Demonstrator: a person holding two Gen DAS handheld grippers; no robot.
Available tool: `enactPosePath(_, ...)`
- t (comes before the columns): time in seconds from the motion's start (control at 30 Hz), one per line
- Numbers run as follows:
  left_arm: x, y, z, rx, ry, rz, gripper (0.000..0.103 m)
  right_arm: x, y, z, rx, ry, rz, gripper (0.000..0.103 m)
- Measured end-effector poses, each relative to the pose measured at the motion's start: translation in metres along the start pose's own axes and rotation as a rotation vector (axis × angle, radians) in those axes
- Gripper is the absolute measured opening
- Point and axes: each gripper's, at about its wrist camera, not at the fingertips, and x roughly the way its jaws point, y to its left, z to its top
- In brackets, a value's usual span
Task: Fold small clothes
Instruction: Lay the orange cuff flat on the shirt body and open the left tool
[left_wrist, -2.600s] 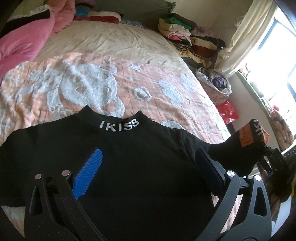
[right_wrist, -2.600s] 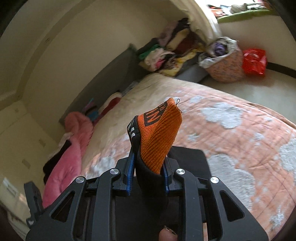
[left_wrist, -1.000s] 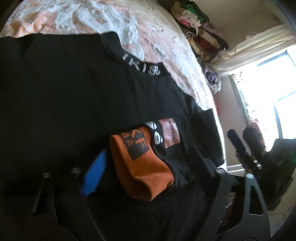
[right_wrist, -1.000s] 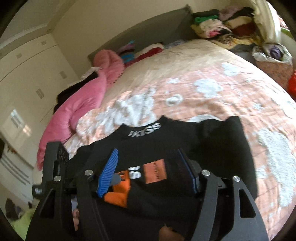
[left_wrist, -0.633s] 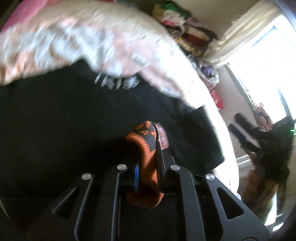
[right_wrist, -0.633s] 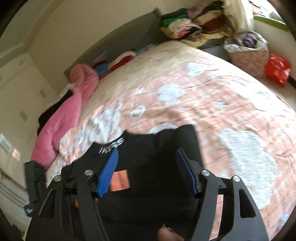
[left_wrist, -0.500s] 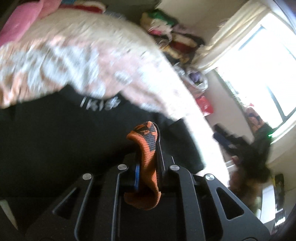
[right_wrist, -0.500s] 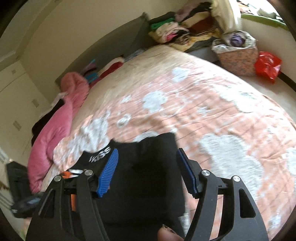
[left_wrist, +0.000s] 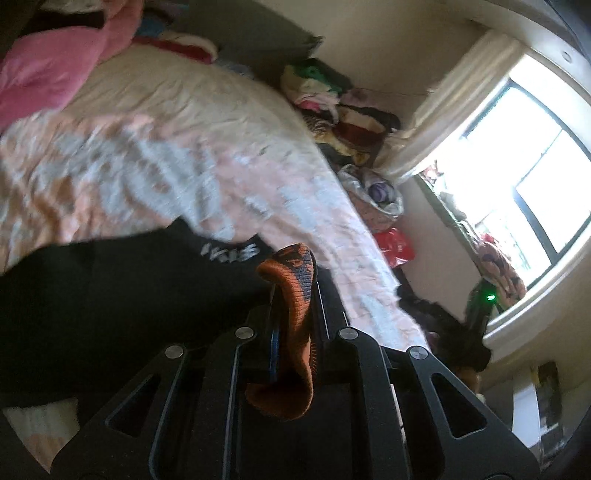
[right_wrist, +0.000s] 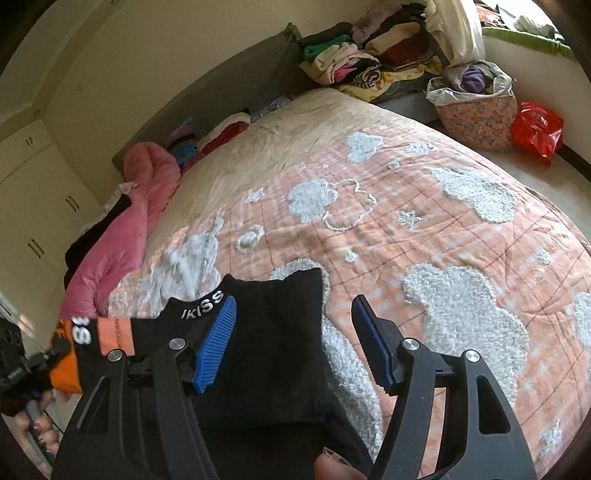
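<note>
A black top (left_wrist: 122, 295) with a white "IKISS" collar (left_wrist: 231, 253) lies on the bed. My left gripper (left_wrist: 295, 295) is shut on its orange cuff (left_wrist: 295, 332) and holds it up above the body of the top. In the right wrist view the top (right_wrist: 273, 354) lies under my open, empty right gripper (right_wrist: 295, 339), with the collar (right_wrist: 203, 306) to its left. The lifted cuff (right_wrist: 74, 354) and the left gripper (right_wrist: 22, 373) show at the far left there.
A peach quilt with white fluffy patches (right_wrist: 424, 240) covers the bed. A pink coat (right_wrist: 122, 236) lies at its left. Folded clothes (right_wrist: 369, 62), a floral basket (right_wrist: 476, 107) and a red bag (right_wrist: 535, 129) stand at the far right. A window (left_wrist: 524, 177) is at the right.
My right gripper laid the orange-cuffed sleeve across the top, let go and opened. My left gripper closed on the cuff and has lifted it and carried it left.
</note>
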Motion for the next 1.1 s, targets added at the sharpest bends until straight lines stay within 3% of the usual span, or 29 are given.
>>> enactPosePath(0.3,0.008,0.042,-0.021,-0.039,0.042,0.076,0.006,0.011,0.016,-0.008,-0.069,0.030,-0.013,0.064)
enactPosePath(0.67,0.012,0.062,-0.034,-0.064,0.072,0.116,0.007,0.025,0.052,-0.030,-0.217,0.089,-0.007,0.064)
enactPosePath(1.0,-0.003,0.062,-0.033,-0.014,0.026,0.195,0.025,0.041,0.071,-0.048,-0.294,0.157,0.007,0.064)
enactPosePath(1.1,-0.006,0.061,-0.033,-0.016,0.019,0.187,0.028,0.044,0.075,-0.053,-0.317,0.174,0.009,0.064)
